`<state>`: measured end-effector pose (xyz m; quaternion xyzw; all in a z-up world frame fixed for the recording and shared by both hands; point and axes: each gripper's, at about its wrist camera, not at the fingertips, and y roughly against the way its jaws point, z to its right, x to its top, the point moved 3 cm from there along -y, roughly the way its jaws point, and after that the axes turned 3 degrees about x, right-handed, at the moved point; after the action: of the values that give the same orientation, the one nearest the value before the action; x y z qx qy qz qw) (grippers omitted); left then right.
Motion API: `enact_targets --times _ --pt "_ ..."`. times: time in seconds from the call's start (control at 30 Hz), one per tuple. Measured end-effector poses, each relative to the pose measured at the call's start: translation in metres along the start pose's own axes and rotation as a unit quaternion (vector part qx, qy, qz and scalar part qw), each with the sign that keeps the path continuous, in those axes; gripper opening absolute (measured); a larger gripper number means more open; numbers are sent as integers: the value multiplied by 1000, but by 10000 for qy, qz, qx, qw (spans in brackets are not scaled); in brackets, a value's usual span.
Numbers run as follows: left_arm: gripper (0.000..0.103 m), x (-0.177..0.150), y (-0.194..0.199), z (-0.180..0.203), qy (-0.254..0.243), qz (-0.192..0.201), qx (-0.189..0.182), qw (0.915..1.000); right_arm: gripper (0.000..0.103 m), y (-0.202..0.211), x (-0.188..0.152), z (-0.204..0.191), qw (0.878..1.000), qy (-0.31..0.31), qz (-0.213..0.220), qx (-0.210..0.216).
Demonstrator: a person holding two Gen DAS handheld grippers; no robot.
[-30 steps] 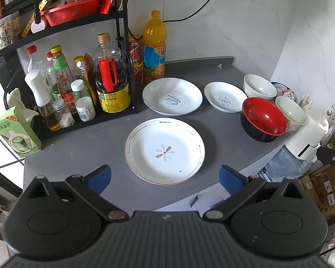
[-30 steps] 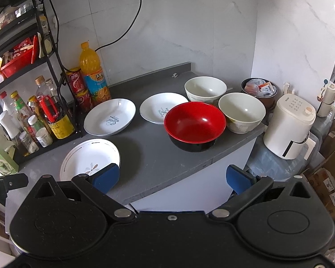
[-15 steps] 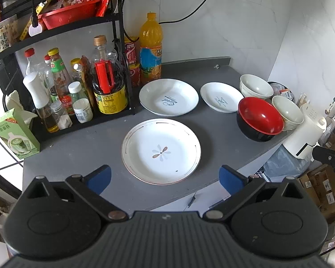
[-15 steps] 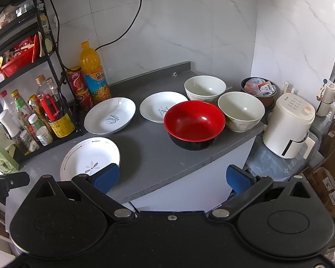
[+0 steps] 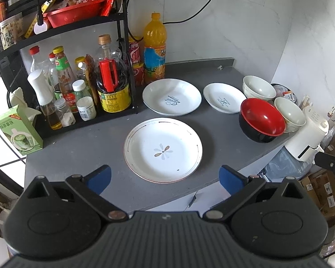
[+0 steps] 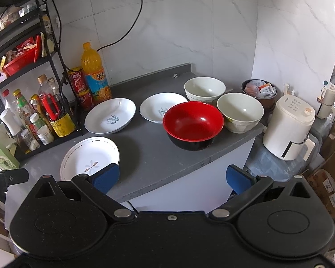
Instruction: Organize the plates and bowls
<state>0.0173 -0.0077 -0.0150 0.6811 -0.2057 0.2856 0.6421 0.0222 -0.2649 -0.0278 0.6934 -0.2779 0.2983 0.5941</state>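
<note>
Left gripper jaws wide apart, empty, hovering at near edge of flower plate on grey counter. Behind it two white plates. Further right: red bowl, two white bowls. Right gripper jaws spread, empty, off counter edge.

On the counter, one plate lies before me near the front edge. Two plates sit behind it; three bowls crowd the right edge.
</note>
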Motion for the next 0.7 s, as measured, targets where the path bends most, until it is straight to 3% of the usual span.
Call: enact_targets --times 0.7 --pt "102 -14 13 26 168 48 156 9997 103 9 -19 36 9990 297 10 337"
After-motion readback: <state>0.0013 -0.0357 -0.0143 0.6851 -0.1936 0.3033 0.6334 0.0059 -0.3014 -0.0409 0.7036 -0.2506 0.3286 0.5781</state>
